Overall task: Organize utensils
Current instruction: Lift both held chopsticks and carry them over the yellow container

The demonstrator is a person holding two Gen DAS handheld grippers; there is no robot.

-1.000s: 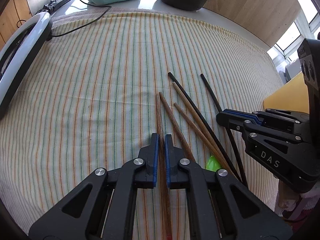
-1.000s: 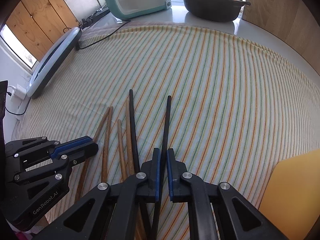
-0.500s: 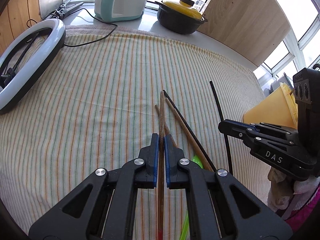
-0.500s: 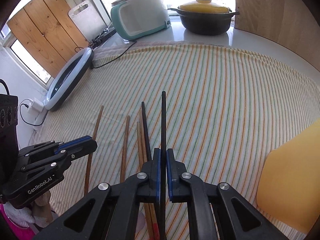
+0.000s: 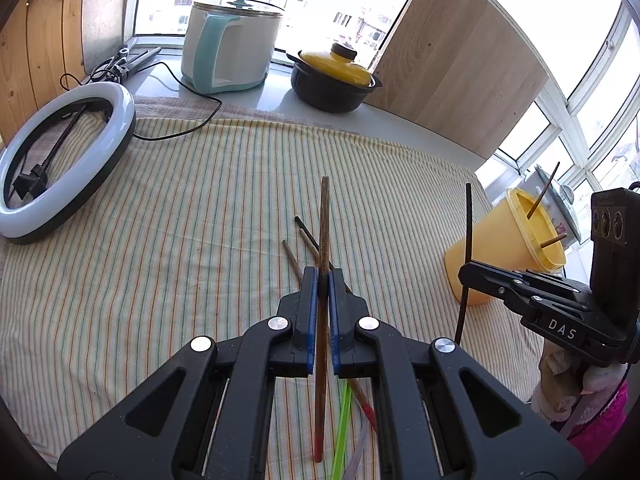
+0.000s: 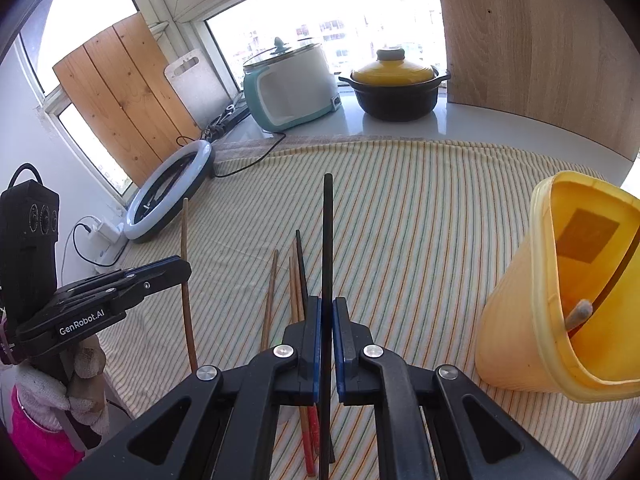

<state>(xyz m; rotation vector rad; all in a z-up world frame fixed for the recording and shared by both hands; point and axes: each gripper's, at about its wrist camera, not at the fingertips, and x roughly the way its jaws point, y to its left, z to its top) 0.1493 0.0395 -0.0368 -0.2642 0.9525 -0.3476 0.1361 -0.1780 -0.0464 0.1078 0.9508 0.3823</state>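
Looking maybe halfway — two sticks sit in the yellow cup, three or so chopsticks left on the cloth. Left gripper pinches a brown chopstick, right gripper pinches a black chopstick — neither in the cup yet.

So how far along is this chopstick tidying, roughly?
Partly done. The yellow cup already holds a few sticks. In hand: the left gripper is shut on a brown chopstick, the right gripper on a black chopstick. Left: several loose chopsticks on the striped cloth.
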